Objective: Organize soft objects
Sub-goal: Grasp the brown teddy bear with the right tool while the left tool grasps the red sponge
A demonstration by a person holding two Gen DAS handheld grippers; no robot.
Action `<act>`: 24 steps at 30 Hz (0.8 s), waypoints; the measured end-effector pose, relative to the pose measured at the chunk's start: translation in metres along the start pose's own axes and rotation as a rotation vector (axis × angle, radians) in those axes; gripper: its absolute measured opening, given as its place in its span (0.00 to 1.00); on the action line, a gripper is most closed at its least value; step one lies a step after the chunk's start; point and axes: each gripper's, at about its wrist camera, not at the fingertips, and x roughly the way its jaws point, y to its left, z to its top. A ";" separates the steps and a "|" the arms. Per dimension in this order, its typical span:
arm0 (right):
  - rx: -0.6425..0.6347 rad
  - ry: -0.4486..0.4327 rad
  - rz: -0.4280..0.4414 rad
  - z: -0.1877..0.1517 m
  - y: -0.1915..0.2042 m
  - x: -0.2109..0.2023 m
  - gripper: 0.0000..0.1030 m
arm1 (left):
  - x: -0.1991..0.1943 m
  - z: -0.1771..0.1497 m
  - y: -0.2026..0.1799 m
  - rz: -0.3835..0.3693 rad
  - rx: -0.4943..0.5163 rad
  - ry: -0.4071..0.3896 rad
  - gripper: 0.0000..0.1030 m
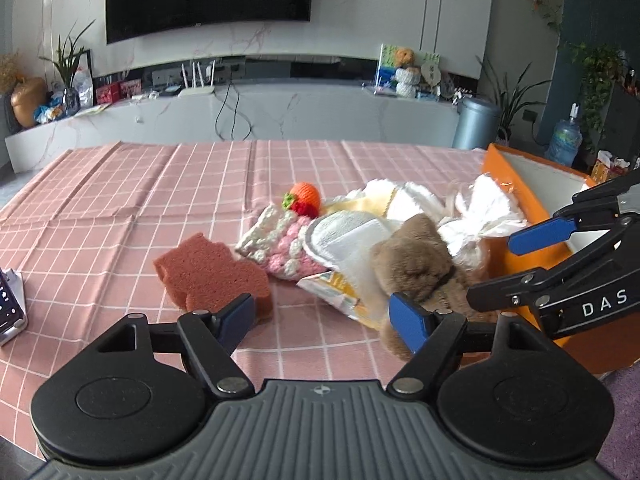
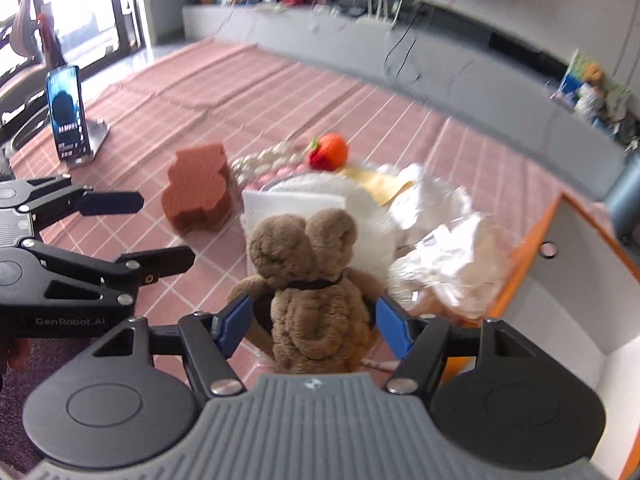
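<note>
A brown plush toy (image 2: 316,280) lies at the near end of a heap of soft things on the pink checked tablecloth. My right gripper (image 2: 316,326) is open, its blue pads on either side of the plush's body, close to its flanks. My left gripper (image 1: 324,316) is open over bare cloth; its left finger is beside a reddish-brown sponge (image 1: 212,272), its right finger in front of the plush toy (image 1: 416,264). The heap also holds a pink and white crochet piece (image 1: 276,244), an orange crochet fruit (image 1: 306,196), white cloths (image 1: 348,236) and a white bundle in clear wrap (image 1: 484,212).
An orange box (image 1: 516,196) with a white inside stands at the right, against the heap. A phone on a stand (image 2: 66,112) is at the table's left edge. A printed packet (image 1: 340,292) lies under the plush. Pink cloth stretches toward the far edge.
</note>
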 end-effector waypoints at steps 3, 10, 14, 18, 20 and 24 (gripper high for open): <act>-0.015 0.063 0.008 0.013 -0.001 0.020 0.66 | 0.011 0.004 0.012 0.002 -0.014 0.040 0.81; -0.012 0.118 0.031 0.034 -0.001 0.051 0.69 | 0.031 0.014 0.037 0.028 -0.092 0.088 0.87; -0.001 0.137 0.040 0.038 0.000 0.066 0.58 | 0.041 0.015 0.042 0.037 -0.093 0.118 0.90; -0.002 0.124 0.030 0.039 -0.005 0.064 0.45 | 0.047 0.013 0.048 0.038 -0.136 0.133 0.95; 0.007 0.108 0.026 0.043 -0.008 0.056 0.43 | 0.050 0.013 0.049 0.044 -0.143 0.132 0.97; 0.045 0.032 0.010 0.058 -0.020 0.031 0.43 | 0.060 0.014 0.053 0.079 -0.188 0.144 0.97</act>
